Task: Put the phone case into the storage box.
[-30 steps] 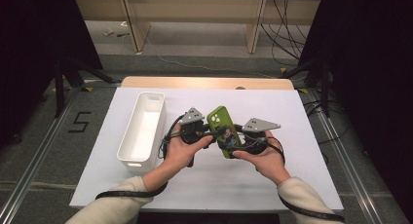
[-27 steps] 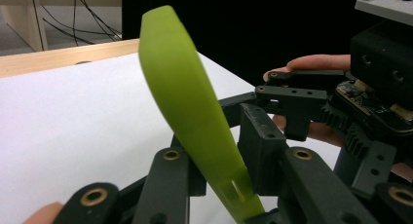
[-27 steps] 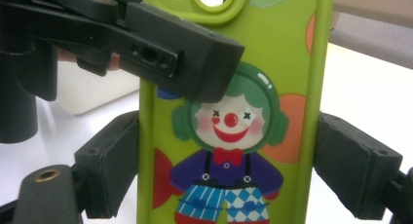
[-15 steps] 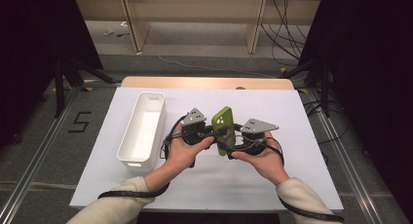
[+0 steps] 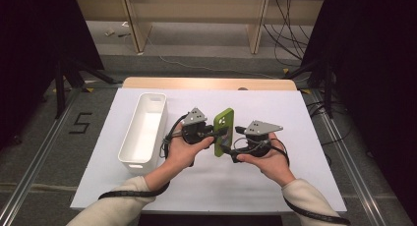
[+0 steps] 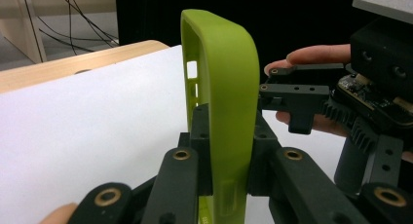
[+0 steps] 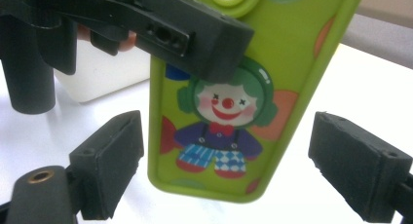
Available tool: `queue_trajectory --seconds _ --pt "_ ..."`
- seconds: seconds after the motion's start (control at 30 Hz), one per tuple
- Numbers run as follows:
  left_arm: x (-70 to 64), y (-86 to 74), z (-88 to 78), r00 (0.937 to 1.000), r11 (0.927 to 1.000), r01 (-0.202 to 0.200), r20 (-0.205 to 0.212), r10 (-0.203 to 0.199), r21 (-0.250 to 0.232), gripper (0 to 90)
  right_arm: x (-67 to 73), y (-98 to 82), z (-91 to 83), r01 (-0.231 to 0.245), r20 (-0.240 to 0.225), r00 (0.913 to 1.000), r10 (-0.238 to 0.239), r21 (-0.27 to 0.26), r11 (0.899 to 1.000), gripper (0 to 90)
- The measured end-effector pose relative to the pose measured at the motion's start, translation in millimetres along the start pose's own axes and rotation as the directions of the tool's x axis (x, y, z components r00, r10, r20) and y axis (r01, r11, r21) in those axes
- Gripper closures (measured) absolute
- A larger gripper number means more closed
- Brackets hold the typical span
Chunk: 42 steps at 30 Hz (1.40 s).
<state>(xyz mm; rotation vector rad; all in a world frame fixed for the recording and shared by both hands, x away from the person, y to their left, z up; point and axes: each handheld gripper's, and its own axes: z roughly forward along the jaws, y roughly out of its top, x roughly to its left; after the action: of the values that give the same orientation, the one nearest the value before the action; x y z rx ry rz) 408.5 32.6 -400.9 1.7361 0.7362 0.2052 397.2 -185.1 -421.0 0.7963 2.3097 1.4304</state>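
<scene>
One green phone case, held upright above the white worktop between both hands. Left hand-held gripper is clamped across the case's thin edge; right hand-held gripper stands apart, pads either side of the lower end, not touching. Material: soft, rubbery-looking shell, rounded corners, camera cut-out, printed clown on the back. Risk: a single narrow grip on a flexible rim may let the case twist or slip free. White oblong bin nearby, smooth plastic.
</scene>
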Motion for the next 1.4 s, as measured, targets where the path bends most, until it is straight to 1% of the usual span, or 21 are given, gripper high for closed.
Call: queue_trajectory --seconds 0.13,0.2,0.37,0.53,0.6,0.7,0.77,0.87,0.93,1.07,1.1,1.27,1.4 --pt "1.6 2.0 -1.7 0.9999 1.0 -0.009 0.009 0.009 -0.003 77.8 -3.8 -1.8 -4.1 -0.007 0.005 1.0 0.007 -0.001 1.0 13.9" --pt "2.6 2.6 -2.4 0.9998 0.9999 -0.012 0.014 0.012 -0.005 77.8 -6.8 -3.6 -6.2 -0.014 -0.001 0.9999 0.014 -0.001 1.0 14.0" --pt "4.3 3.9 -3.7 0.9981 0.9994 -0.034 0.05 0.034 -0.005 77.8 -13.4 -7.9 -9.0 -0.022 -0.001 0.9997 0.022 0.004 1.0 15.4" --pt "3.2 5.4 -4.7 0.9937 0.9982 -0.06 0.095 0.06 -0.01 77.8 -17.2 -10.7 -9.4 -0.017 -0.02 0.9997 0.017 0.01 1.0 16.3" --pt "2.9 5.7 -5.1 0.9912 0.9975 -0.07 0.112 0.071 -0.01 77.8 -18.8 -11.6 -9.7 -0.008 -0.032 0.9995 0.008 0.022 1.0 16.7" --pt "2.0 6.5 -5.8 0.9885 0.9969 -0.078 0.129 0.079 -0.013 77.8 -21.5 -14.0 -9.4 -0.016 -0.046 0.9988 0.017 0.028 0.999 18.7" --pt "1.7 7.2 -6.3 0.9855 0.9962 -0.086 0.146 0.087 -0.014 77.8 -23.3 -15.6 -8.9 -0.017 -0.048 0.9987 0.019 0.033 0.999 19.0" --pt "0.8 8.1 -7.2 0.9824 0.9951 -0.098 0.158 0.099 -0.012 77.8 -24.9 -16.7 -9.0 -0.015 -0.058 0.9981 0.017 0.036 0.999 20.1" --pt "-0.1 8.4 -7.5 0.9824 0.995 -0.099 0.158 0.099 -0.013 77.8 -25.5 -16.8 -9.3 -0.016 -0.066 0.9977 0.018 0.039 0.999 20.9" --pt "-1.8 9.3 -7.8 0.9797 0.9941 -0.108 0.169 0.108 -0.013 77.8 -25.8 -16.9 -9.4 -0.011 -0.079 0.9968 0.014 0.038 0.999 21.9" --pt "-2.1 9.3 -7.7 0.9786 0.9937 -0.111 0.173 0.112 -0.013 77.8 -25.8 -16.9 -9.3 -0.008 -0.083 0.9965 0.011 0.037 0.999 22.0" --pt "-3.5 8.5 -6.9 0.9771 0.9938 -0.111 0.181 0.111 -0.009 77.8 -24.6 -16.1 -8.9 0.0 -0.103 0.9947 0.002 0.026 1.0 24.3" --pt "-4.7 8.7 -6.6 0.9737 0.9929 -0.118 0.195 0.118 -0.009 77.8 -23.8 -15.5 -8.9 0.0 -0.124 0.9923 0.002 0.014 1.0 26.9"
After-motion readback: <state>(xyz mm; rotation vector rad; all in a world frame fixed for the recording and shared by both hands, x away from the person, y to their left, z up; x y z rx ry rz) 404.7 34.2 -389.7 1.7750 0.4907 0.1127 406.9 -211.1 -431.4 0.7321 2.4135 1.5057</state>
